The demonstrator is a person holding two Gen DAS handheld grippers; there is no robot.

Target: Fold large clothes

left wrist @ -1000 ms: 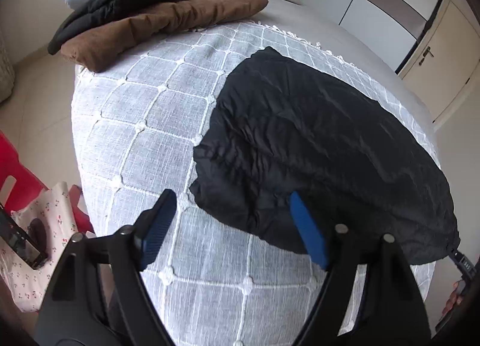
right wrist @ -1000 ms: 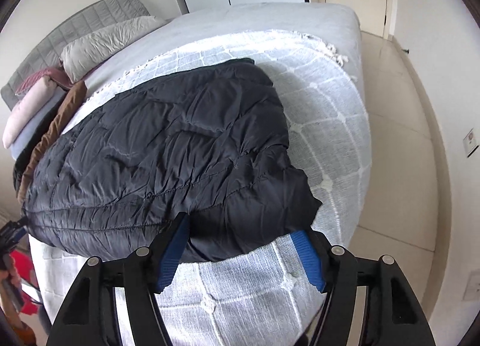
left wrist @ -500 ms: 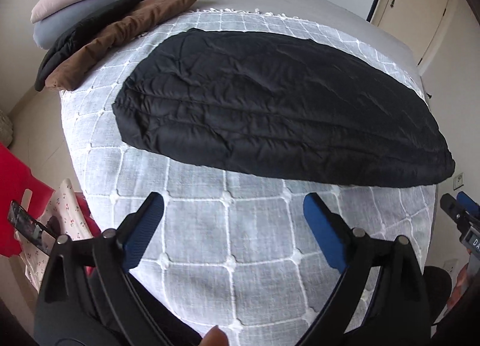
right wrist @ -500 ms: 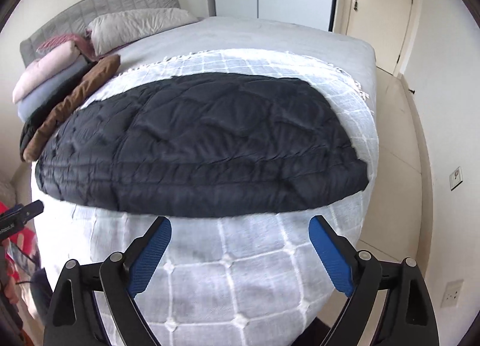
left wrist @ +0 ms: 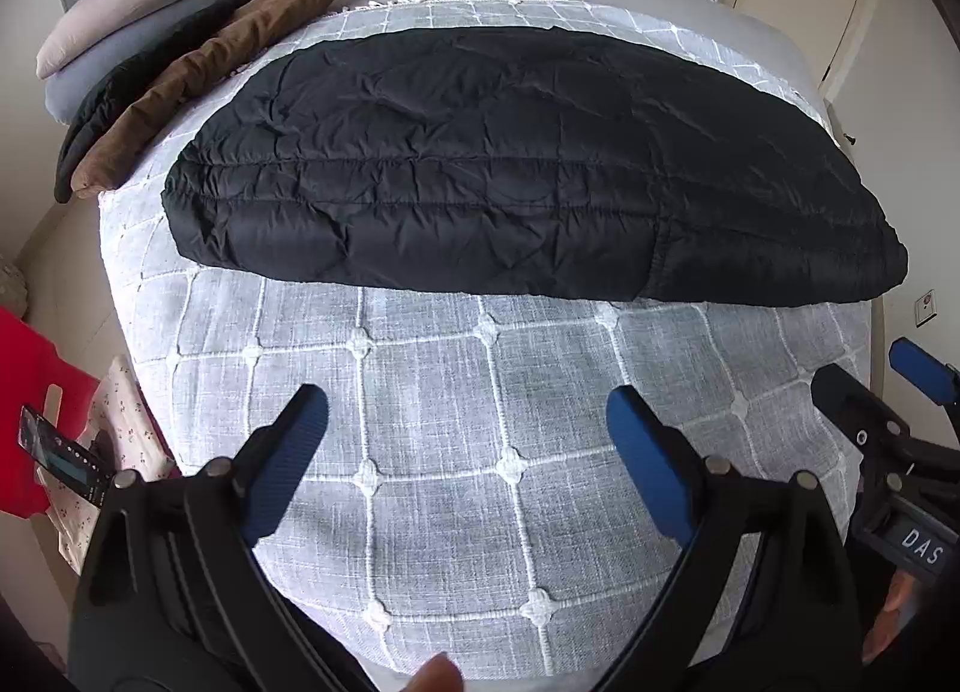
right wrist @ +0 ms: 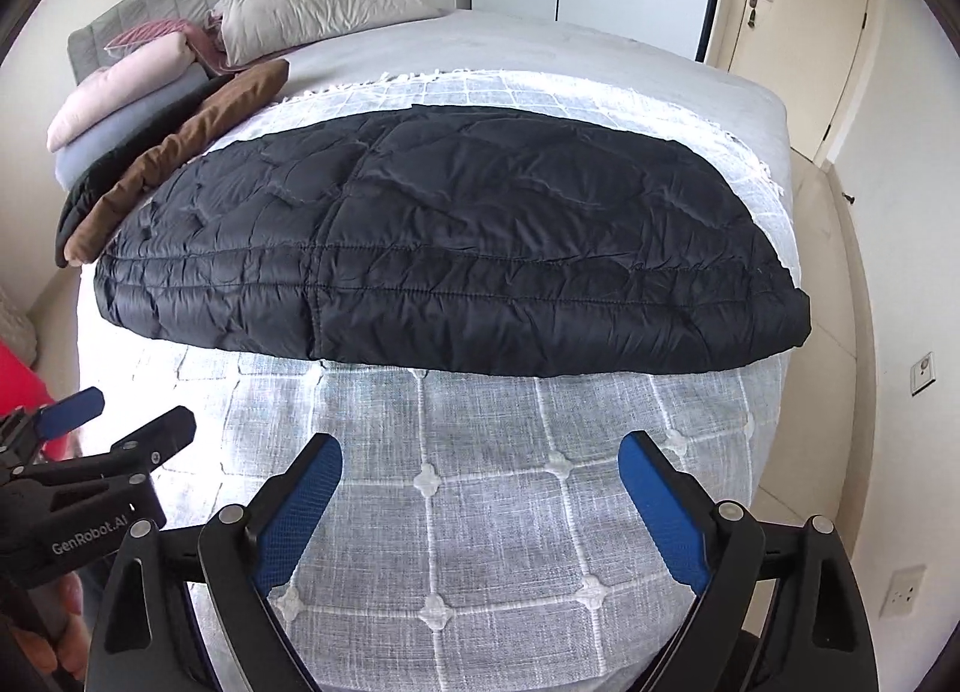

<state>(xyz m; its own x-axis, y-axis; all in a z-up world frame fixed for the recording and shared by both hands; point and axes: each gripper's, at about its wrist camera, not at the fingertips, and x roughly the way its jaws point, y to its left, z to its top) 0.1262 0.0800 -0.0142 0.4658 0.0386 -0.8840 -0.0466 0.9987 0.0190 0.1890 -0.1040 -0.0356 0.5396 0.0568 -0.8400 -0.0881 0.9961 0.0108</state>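
A large black quilted jacket (left wrist: 510, 164) lies folded flat across the white checked bedspread (left wrist: 480, 428); it also shows in the right wrist view (right wrist: 444, 260). My left gripper (left wrist: 468, 452) is open and empty, held above the bedspread short of the jacket's near edge. My right gripper (right wrist: 480, 500) is open and empty, likewise short of the near edge. Each gripper appears at the side of the other's view.
A brown folded garment (right wrist: 180, 158), a black one, and grey and pink folded items (right wrist: 126, 86) are stacked at the bed's left side. Pillows (right wrist: 318, 14) lie at the headboard. A red stool (left wrist: 30, 392) and floral cloth stand left of the bed. A door (right wrist: 780, 20) is at the right.
Both grippers let go of the jacket's near edge and pulled back from it, ending side by side over the bedspread. The jacket now lies flat.
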